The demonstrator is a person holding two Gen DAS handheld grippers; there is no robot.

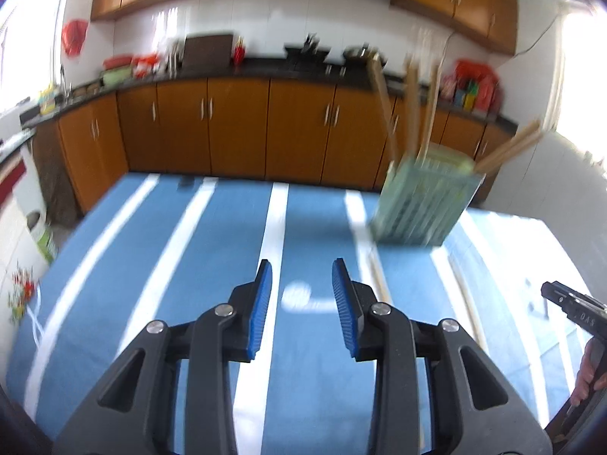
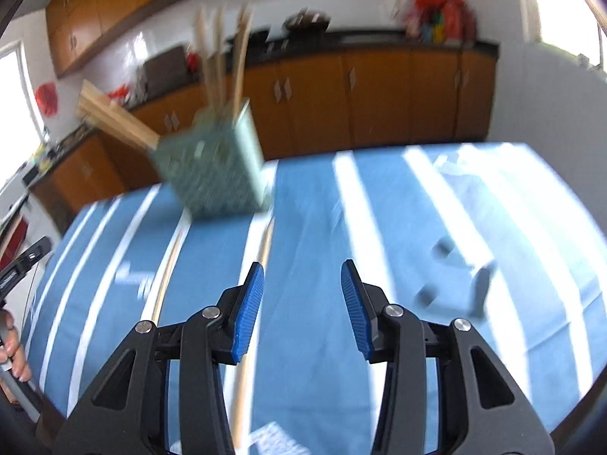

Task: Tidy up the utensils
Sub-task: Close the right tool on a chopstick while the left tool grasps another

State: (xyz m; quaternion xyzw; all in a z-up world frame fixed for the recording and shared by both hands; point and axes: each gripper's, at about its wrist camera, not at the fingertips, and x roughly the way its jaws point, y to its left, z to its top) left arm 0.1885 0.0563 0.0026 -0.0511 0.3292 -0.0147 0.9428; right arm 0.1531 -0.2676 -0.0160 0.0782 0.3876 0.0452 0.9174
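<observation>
Both of my claws hang over the table with nothing in them: my left claw (image 1: 301, 276) has its blue pads spread apart above the striped blue cloth (image 1: 212, 265), and my right claw (image 2: 302, 278) is spread just as wide. Ahead of me stands the pale green holder (image 1: 421, 204), blurred, near the far edge of the table and apart from both claws; it looks tilted in both views, though the blur and lens keep me from being sure. Wooden chopsticks (image 1: 411, 87) stick up out of it, and a thicker bundle of them (image 1: 512, 148) leans out over its rim to one side. On the cloth between the holder and my claws lie two loose chopsticks (image 2: 167, 273), running lengthwise toward me; one passes just beside my right claw's left pad (image 2: 248, 311). Behind the table runs a row of brown cupboards (image 1: 235, 125) under a dark worktop.
</observation>
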